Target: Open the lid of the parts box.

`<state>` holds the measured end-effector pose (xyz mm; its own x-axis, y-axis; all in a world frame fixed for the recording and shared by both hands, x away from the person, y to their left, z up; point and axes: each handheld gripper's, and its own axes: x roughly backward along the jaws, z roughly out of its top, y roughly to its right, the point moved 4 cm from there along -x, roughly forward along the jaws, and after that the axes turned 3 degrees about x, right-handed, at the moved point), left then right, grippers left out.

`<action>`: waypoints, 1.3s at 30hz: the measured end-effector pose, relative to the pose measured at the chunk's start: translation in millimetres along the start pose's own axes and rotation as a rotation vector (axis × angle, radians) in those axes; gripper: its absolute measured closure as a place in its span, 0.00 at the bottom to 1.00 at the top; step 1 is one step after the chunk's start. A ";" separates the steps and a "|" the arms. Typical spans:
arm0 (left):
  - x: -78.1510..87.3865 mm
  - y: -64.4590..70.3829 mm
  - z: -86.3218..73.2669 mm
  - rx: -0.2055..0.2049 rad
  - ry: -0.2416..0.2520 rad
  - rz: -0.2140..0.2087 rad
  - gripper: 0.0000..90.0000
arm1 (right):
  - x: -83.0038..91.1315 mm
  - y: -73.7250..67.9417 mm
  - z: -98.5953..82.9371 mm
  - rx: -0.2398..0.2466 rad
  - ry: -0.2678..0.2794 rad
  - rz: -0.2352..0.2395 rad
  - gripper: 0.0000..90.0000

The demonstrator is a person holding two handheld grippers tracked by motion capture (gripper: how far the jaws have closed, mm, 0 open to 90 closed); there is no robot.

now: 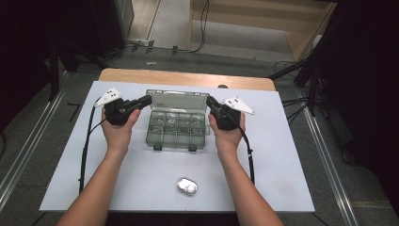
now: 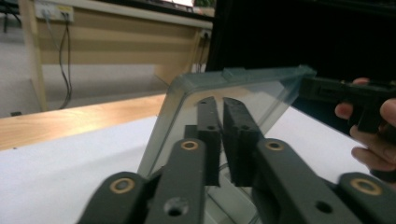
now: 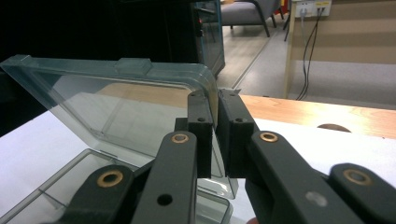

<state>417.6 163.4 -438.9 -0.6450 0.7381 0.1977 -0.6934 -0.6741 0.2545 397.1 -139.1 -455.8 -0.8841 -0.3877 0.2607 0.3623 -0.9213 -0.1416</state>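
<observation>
Your left gripper (image 1: pixel 147 100) and right gripper (image 1: pixel 209 101) each have jaws clenched on a side edge of the clear lid (image 1: pixel 177 99), at 9 and 3 o'clock of the compartment box (image 1: pixel 177 128) mid-table (image 1: pixel 282 155). Lid stands raised, tilted back toward 12 o'clock. Judgement: opening is mostly done; release remains. The small white case (image 1: pixel 187 186) at 6 o'clock lies untouched.
</observation>
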 end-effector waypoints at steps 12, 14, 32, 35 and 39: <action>-26.9 -25.6 -27.5 -0.057 -0.100 0.182 0.77 | -8.8 3.3 4.8 -0.044 -0.007 -0.015 0.92; -32.5 -27.0 -31.9 -0.055 -0.106 0.189 0.78 | -10.8 4.2 5.7 -0.047 -0.011 -0.015 0.93; -50.9 -39.1 -50.8 -0.016 -0.126 0.245 0.91 | -29.2 12.7 14.5 -0.030 -0.046 -0.037 0.96; -52.9 -39.4 -51.8 -0.021 -0.119 0.259 0.92 | -30.9 13.8 14.3 -0.031 -0.047 -0.034 0.96; -54.3 -39.9 -53.0 -0.028 -0.113 0.272 0.94 | -36.0 16.8 13.0 -0.046 -0.033 -0.029 0.96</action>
<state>463.3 148.8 -509.9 -0.7696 0.5275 0.3598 -0.5095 -0.8469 0.1520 438.8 -141.0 -455.1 -0.8838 -0.3621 0.2965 0.3216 -0.9301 -0.1773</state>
